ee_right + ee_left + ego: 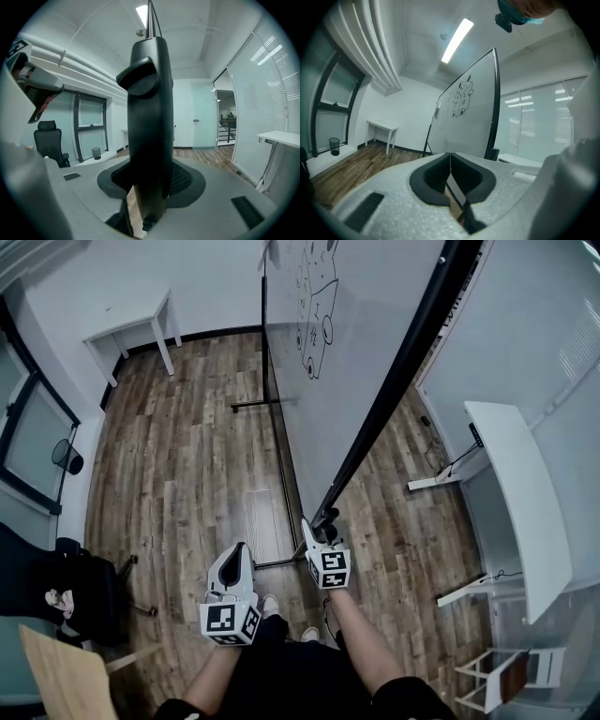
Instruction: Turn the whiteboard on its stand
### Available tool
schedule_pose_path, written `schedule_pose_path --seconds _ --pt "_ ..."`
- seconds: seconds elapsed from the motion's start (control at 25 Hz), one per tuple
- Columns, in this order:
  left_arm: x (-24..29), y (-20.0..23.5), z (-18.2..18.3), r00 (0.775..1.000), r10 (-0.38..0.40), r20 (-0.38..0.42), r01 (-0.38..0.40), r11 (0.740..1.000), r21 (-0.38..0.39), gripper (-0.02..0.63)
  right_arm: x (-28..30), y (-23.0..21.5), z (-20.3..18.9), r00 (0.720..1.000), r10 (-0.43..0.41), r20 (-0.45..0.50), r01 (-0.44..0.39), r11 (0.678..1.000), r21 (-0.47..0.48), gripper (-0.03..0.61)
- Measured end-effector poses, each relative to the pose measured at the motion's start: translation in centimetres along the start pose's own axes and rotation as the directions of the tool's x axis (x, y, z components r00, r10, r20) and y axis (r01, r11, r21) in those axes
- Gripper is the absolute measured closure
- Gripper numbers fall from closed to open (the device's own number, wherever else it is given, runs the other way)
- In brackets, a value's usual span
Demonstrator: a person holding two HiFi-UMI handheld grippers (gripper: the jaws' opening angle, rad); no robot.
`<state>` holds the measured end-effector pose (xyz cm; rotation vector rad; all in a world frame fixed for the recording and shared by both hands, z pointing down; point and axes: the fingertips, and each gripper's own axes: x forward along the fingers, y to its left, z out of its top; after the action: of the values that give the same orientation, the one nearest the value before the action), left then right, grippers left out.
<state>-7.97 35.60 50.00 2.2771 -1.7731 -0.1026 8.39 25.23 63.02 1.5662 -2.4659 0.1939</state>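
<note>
Wood-plank floor (pixel 187 446) spreads under the whiteboard (pixel 366 343), which stands tilted on the right. The right gripper (pixel 312 529) clamps its dark near edge. The left gripper (pixel 236 554) hangs beside it, jaws pressed together on nothing.

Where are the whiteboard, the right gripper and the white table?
whiteboard (pixel 352 390), head view, bare white writing surface.
right gripper (pixel 315 529), head view, between its fingertips.
white table (pixel 127 322), head view, tabletop.

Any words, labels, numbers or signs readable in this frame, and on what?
No text reads clearly.
Whiteboard: a drawing only, no words.
Frame: faint print beside it near the top, too blurred to read.
Cubes: square patterns, no letters.
</note>
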Motion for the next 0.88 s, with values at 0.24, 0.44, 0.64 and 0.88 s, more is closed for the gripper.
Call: schedule_pose_path --seconds 0.24,0.44,0.64,0.88 --pt "-2.5 -1.2 -1.4 1.000 0.023 -0.004 -0.023 1.000 -0.005 0.595 -3.1 1.2 -0.8 1.000 0.007 0.005 -0.007 1.000 0.001 0.410" --pt "-3.9 -2.0 -0.9 0.999 0.041 0.003 -0.041 0.999 -0.002 0.595 -4.6 1.8 -0.7 1.000 0.013 0.005 -0.013 1.000 0.014 0.410" --pt "-4.7 -2.7 -0.9 0.998 0.061 0.004 -0.061 0.998 0.003 0.595 -5.6 1.9 -0.2 1.000 0.014 -0.001 -0.014 1.000 0.005 0.410" --pt "-5.2 -3.6 -0.6 0.997 0.071 0.010 -0.071 0.997 0.010 0.595 -6.0 1.8 -0.4 1.000 0.018 -0.005 -0.018 1.000 0.017 0.410"
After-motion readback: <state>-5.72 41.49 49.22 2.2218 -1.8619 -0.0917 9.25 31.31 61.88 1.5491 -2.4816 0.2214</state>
